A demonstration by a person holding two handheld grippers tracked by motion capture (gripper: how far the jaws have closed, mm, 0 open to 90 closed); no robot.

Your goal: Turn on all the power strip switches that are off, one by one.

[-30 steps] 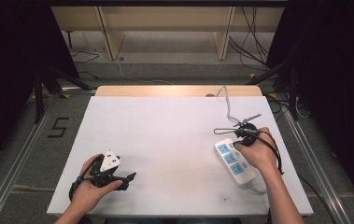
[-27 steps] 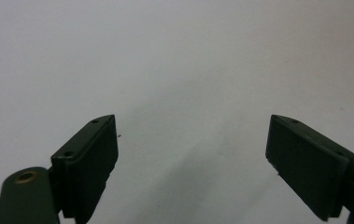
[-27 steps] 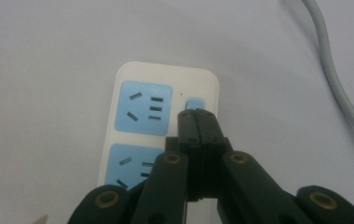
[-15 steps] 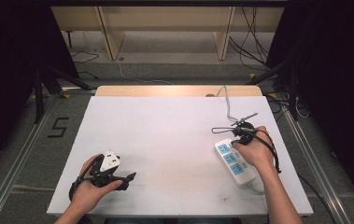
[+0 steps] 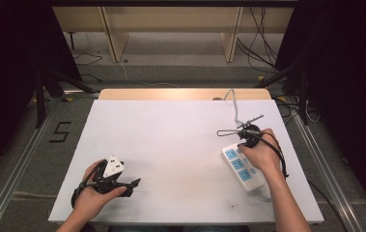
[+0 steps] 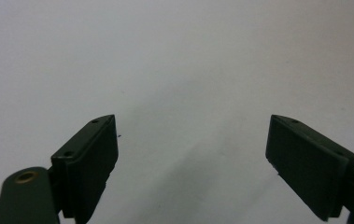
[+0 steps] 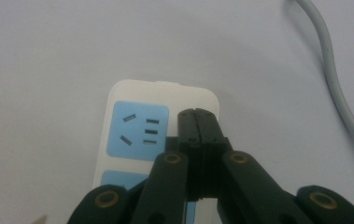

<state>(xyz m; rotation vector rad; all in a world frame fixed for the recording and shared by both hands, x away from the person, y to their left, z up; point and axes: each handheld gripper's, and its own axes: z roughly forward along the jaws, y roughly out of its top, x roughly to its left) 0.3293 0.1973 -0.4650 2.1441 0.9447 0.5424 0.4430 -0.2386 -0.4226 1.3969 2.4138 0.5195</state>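
Note:
A white power strip [image 5: 242,170] with blue socket faces lies near the table's right edge. My right gripper [image 5: 242,143] hangs over its far end, jaws pressed together with nothing between them. In the right gripper view the shut jaw tips [image 7: 196,115] sit just above the strip [image 7: 137,130], beside its first blue socket. My left gripper [image 5: 133,184] rests low at the near left of the white table [image 5: 171,140]. In the left gripper view its jaws [image 6: 191,140] stand wide apart over bare table.
A grey cable [image 5: 233,104] runs from the table's far edge toward the right hand and curves past the strip [image 7: 334,79]. A wooden strip [image 5: 180,94] borders the far edge. Shelving legs and loose cables stand on the floor beyond.
The right hand and its gripper have shifted slightly left over the strip's far end. The left gripper has stayed put.

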